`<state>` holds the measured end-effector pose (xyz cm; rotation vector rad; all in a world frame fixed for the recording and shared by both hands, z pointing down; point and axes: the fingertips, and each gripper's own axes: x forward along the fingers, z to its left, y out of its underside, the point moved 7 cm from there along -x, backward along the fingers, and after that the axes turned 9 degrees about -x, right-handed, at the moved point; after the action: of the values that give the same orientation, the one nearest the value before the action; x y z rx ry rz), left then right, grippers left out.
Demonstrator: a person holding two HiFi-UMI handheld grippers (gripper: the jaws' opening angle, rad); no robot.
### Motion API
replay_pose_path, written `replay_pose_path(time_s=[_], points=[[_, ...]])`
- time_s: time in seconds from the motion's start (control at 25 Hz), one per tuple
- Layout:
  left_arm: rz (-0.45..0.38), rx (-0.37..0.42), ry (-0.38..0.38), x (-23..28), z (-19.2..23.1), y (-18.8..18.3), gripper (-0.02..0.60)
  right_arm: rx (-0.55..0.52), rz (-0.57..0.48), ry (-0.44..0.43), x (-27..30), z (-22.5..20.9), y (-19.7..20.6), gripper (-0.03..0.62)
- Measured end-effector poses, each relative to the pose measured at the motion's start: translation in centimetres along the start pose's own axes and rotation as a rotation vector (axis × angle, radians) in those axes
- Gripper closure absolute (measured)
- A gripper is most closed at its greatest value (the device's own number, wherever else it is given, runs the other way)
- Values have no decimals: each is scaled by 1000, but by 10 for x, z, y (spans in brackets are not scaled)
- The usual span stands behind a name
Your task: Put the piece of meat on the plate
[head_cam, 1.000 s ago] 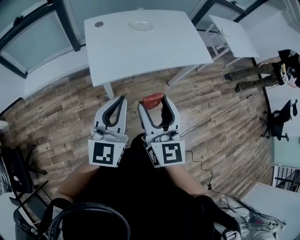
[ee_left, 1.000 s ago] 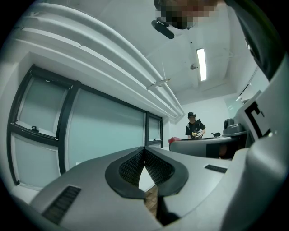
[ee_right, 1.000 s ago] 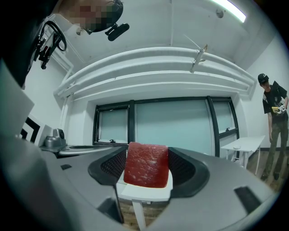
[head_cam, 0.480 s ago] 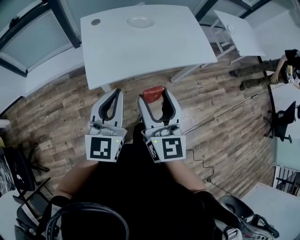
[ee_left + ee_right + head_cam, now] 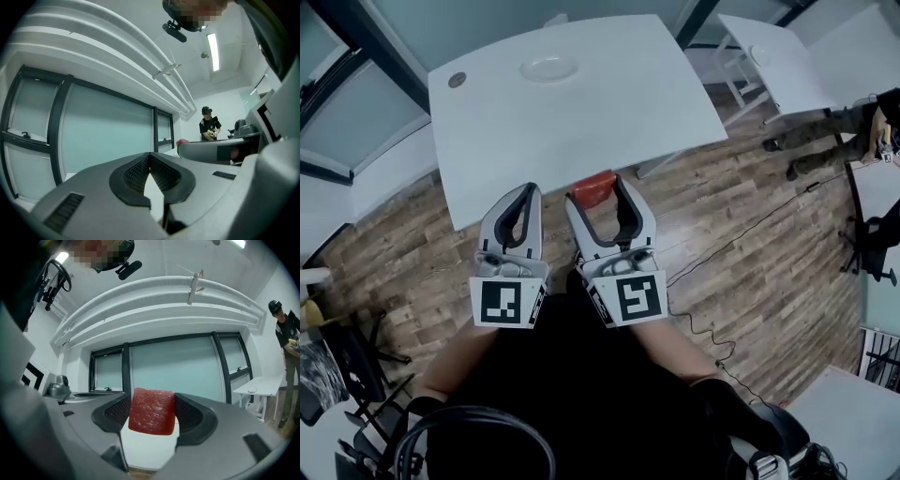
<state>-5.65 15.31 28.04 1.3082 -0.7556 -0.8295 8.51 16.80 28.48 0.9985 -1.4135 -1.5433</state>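
Hovering by the counter's near edge, the left gripper (image 5: 528,193) has its jaws pressed together on nothing. The plate (image 5: 549,67) sits well apart from both grippers, by the far edge of the counter (image 5: 619,103), towards its left corner. The right gripper (image 5: 600,195) has its jaws clamped on the meat (image 5: 593,186), pinched at the very tips, just at the near edge. The reach ahead is long: a slackened squeeze or a jolt could let the probably slick piece slide out early, onto bare counter or floor. Letting go off-centre could leave it hanging over the rim.
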Motion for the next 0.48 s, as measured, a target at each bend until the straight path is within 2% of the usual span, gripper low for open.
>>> replay_pose_path(time_s=[0.24,0.48], points=[[9,21,-26,43,-15,0,578,15,-23,-37,21,-44,1,301],[13,33,-64,58,-23,-2,578,24,-28,-78,30,-62,1,301]])
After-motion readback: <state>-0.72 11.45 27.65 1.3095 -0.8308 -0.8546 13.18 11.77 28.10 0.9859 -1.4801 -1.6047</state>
